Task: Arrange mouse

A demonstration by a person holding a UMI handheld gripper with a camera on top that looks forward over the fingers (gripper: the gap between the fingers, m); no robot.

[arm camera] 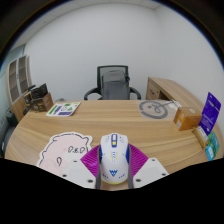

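A white mouse (pixel 113 158) with blue and yellow markings sits between my fingers, its nose pointing away from me. My gripper (pixel 113 162) is shut on the mouse, with the pink pads (pixel 88 163) pressing on both of its sides. Just left of the mouse, a white mouse mat (pixel 62 152) with a pink cartoon outline lies on the wooden table (pixel 110 120). The mouse's left edge is level with the mat's right edge. I cannot tell whether the mouse rests on the table or is lifted off it.
A black office chair (pixel 113 82) stands behind the table. A cardboard box (pixel 187 116) and a purple box (pixel 209 112) are at the right. A round coiled item (pixel 152 108) lies at the far right. A green booklet (pixel 63 109) and dark boxes (pixel 40 98) are at the far left.
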